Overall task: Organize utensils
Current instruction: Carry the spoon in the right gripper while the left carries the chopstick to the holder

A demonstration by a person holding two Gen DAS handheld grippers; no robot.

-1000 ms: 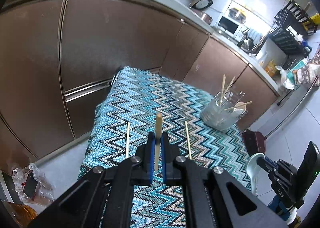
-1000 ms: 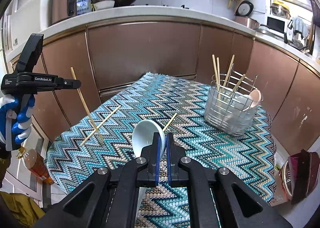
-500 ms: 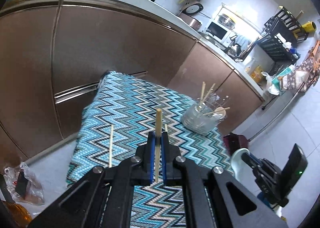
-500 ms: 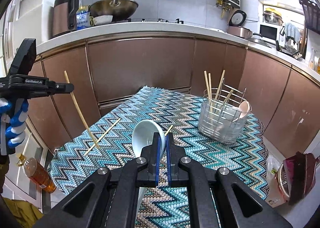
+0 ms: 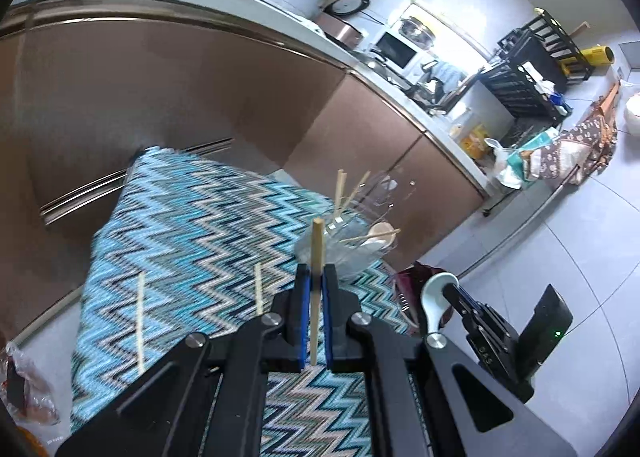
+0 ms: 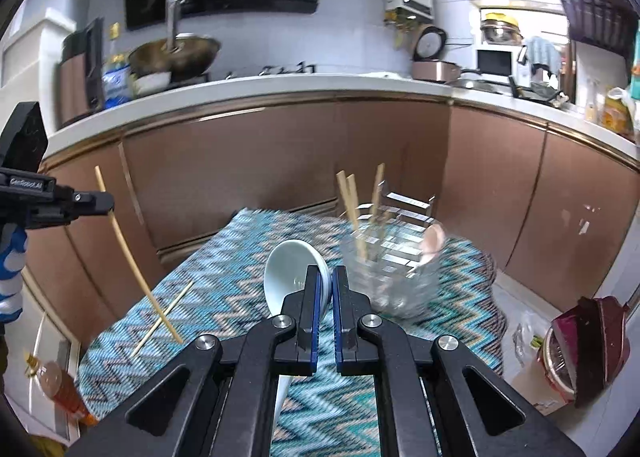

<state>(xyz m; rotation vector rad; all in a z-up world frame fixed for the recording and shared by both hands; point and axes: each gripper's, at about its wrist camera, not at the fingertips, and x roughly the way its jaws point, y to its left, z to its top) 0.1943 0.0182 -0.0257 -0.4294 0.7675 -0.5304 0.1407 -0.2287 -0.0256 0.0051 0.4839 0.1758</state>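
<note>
My left gripper (image 5: 315, 277) is shut on a wooden chopstick (image 5: 317, 245) that sticks up past its fingertips. The right wrist view shows that left gripper (image 6: 107, 203) at the far left, its chopstick (image 6: 128, 257) slanting down over the cloth. My right gripper (image 6: 326, 277) is shut on a white ceramic spoon (image 6: 290, 269), bowl up; the spoon (image 5: 434, 297) also shows in the left wrist view. A wire utensil holder (image 6: 394, 269) with chopsticks and a spoon stands on the zigzag cloth (image 6: 248, 257), just beyond the right gripper. Two loose chopsticks (image 5: 140, 321) (image 5: 259, 293) lie on the cloth.
Brown cabinet doors (image 6: 280, 161) under a white counter close off the far side of the small table. An oil bottle (image 6: 60, 385) stands on the floor at the left, a dark red container (image 6: 580, 341) at the right, and a plastic bag (image 5: 28, 389) by the table's near left corner.
Both grippers have risen and swung, each still holding its utensil. The holder has drawn toward the middle of the left view and closer in the right view.
</note>
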